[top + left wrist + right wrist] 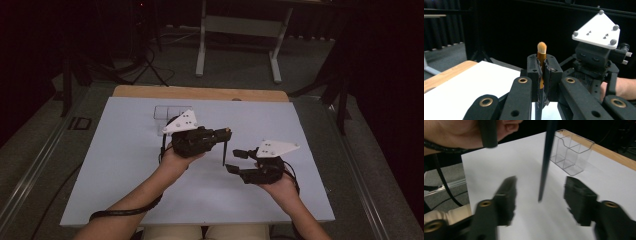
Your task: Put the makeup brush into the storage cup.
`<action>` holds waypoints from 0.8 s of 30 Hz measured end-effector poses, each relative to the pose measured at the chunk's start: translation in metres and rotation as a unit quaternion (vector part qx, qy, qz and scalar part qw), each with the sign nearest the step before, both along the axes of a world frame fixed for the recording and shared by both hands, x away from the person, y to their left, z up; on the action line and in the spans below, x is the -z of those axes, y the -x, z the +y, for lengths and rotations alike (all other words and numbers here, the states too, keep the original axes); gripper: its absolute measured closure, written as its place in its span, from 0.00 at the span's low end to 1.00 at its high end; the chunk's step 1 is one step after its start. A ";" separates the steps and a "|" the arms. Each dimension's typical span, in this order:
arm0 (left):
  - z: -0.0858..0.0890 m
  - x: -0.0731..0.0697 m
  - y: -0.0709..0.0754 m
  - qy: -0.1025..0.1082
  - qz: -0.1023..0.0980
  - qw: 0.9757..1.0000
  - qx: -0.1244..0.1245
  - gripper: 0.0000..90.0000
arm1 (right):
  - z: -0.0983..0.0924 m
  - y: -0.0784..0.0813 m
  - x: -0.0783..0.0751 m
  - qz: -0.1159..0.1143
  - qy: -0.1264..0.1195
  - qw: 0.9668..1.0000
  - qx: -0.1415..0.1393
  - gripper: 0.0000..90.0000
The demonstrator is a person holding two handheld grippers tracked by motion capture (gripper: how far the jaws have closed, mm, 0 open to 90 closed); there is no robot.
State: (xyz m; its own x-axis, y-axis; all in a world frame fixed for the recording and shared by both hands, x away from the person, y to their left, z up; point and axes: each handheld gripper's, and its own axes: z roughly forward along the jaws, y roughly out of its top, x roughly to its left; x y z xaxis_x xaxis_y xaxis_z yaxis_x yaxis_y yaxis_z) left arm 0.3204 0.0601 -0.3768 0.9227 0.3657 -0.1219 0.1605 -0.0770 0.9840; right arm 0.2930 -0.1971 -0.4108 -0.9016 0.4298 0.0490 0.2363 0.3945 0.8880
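Above the middle of the table (125, 165), the left gripper (226, 131) pinches a makeup brush (224, 147) near its bristles, handle hanging straight down. To its right, the right gripper (235, 161) is spread, the handle tip between its jaws, untouched.

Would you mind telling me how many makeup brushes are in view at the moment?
1. The makeup brush is clamped upright in the left gripper, bristles up, handle hanging toward the table. The clear organiser looks empty.

Blurred jaws of the right gripper (539, 202); brush (547, 157) top cut off.
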 end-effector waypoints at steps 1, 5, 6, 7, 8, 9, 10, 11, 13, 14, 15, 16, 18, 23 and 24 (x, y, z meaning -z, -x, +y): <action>0.002 -0.002 -0.001 0.003 0.000 1.000 -0.002 0.95 | -0.002 0.001 0.000 -0.001 -0.001 1.000 0.004 0.42; 0.013 -0.008 -0.002 0.005 -0.003 1.000 -0.013 0.95 | -0.013 0.002 -0.001 0.000 -0.020 1.000 0.018 0.27; 0.016 -0.009 -0.002 0.003 -0.007 1.000 -0.021 0.95 | -0.016 0.003 -0.001 -0.002 -0.019 1.000 0.020 0.24; 0.019 -0.011 -0.003 0.005 -0.007 1.000 -0.024 0.95 | -0.019 0.003 -0.001 -0.003 -0.019 1.000 0.022 0.23; 0.024 -0.012 -0.004 0.009 -0.005 1.000 -0.027 0.95 | -0.022 0.003 -0.001 -0.002 -0.024 0.999 0.030 0.22; 0.028 -0.013 -0.005 0.008 -0.008 0.999 -0.035 0.95 | -0.025 0.003 -0.001 -0.001 -0.030 0.999 0.033 0.21; 0.032 -0.014 -0.006 0.008 -0.008 0.999 -0.038 0.95 | -0.028 0.003 -0.002 0.000 -0.033 0.999 0.034 0.19; 0.036 -0.015 -0.007 0.011 -0.008 0.999 -0.042 0.95 | -0.030 0.003 -0.002 -0.002 -0.036 0.999 0.040 0.18; 0.045 -0.018 -0.009 0.012 -0.011 0.998 -0.053 0.95 | -0.035 0.003 -0.002 -0.005 -0.040 0.998 0.043 0.15; 0.049 -0.020 -0.010 0.016 -0.011 0.998 -0.058 0.95 | -0.036 0.004 -0.003 -0.008 -0.038 0.998 0.044 0.16; 0.054 -0.021 -0.012 0.018 -0.009 0.998 -0.061 0.95 | -0.038 0.004 -0.003 -0.011 -0.041 0.998 0.048 0.16; 0.058 -0.023 -0.013 0.017 -0.013 0.997 -0.070 0.95 | -0.040 0.005 -0.003 -0.013 -0.044 0.998 0.049 0.16; 0.067 -0.027 -0.016 0.020 -0.014 0.997 -0.078 0.95 | -0.043 0.006 -0.002 -0.023 -0.042 0.997 0.058 0.17; 0.085 -0.036 -0.021 0.023 -0.026 0.994 -0.103 0.95 | -0.048 0.002 0.001 -0.019 -0.057 0.997 0.054 0.19; 0.088 -0.037 -0.022 0.025 -0.028 0.993 -0.109 0.95 | -0.049 0.002 0.001 -0.021 -0.055 0.997 0.055 0.19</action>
State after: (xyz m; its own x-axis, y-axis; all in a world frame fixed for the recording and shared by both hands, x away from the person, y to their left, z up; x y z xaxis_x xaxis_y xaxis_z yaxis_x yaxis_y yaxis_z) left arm 0.3424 0.1476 -0.3399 0.8282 0.5523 -0.0950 0.1126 0.0021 0.9936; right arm 0.2905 -0.2456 -0.4123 -0.8517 0.5200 0.0647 0.2343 0.2675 0.9346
